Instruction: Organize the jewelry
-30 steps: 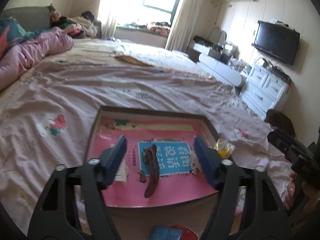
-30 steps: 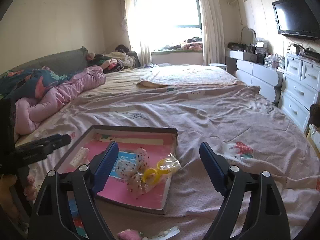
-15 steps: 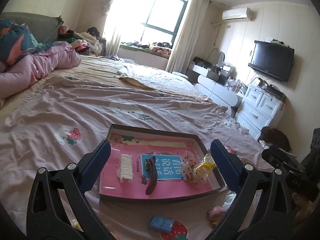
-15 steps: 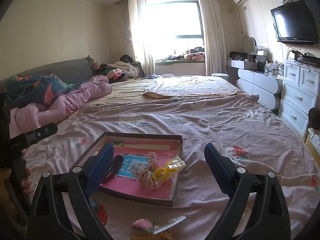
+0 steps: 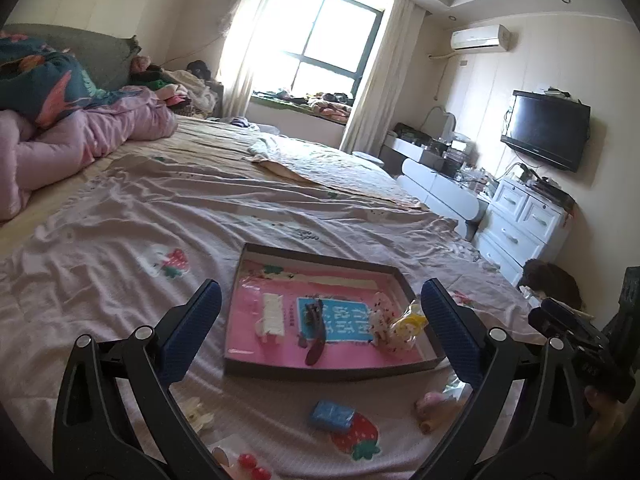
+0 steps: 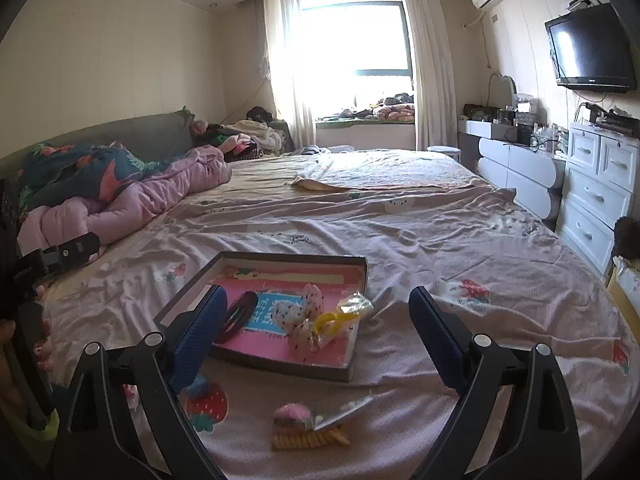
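Holding both hand-held grippers, left (image 5: 320, 332) and right (image 6: 318, 328), open and empty; four clips sit in the shallow pink-lined tray (image 5: 320, 370), strays dot the bed (image 5: 160, 216).

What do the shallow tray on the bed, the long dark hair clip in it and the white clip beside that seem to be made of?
The tray looks like cardboard: thin dark matte walls, a printed pink floor.

The long dark hair clip seems glossy plastic, brownish with a slight sheen; possibly lacquered metal.

The white clip looks like matte plastic with moulded ridges, though it is too small to be sure.
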Available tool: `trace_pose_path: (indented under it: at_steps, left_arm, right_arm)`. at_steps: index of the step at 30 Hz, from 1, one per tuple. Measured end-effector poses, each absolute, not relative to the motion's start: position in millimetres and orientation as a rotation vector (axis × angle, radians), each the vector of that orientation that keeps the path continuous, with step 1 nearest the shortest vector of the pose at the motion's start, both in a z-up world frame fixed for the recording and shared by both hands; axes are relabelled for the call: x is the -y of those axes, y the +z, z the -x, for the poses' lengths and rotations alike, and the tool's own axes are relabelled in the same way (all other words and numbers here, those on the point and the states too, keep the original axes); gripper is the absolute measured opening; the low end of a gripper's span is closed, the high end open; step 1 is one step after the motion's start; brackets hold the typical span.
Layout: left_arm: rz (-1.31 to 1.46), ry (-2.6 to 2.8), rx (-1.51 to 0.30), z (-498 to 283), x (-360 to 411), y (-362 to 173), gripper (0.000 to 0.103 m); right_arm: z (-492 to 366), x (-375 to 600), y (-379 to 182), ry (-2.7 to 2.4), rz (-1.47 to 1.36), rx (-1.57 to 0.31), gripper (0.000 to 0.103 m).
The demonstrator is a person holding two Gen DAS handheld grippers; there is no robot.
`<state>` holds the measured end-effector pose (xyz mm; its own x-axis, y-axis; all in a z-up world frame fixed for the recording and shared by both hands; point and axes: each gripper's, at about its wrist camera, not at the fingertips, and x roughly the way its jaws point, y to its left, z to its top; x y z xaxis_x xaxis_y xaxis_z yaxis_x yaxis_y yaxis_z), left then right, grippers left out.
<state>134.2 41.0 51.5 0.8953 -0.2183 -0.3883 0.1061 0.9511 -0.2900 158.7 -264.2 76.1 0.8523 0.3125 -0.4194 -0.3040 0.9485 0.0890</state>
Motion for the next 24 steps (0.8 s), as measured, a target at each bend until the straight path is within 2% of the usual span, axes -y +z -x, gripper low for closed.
trace_pose_path:
  at_steps: [24]
  left_arm:
    - [0.153, -0.164, -0.538, -98, -12, 20, 0.091]
  right_arm:
    - [-125, 283, 56, 0.318, 0.000, -0.510, 0.089]
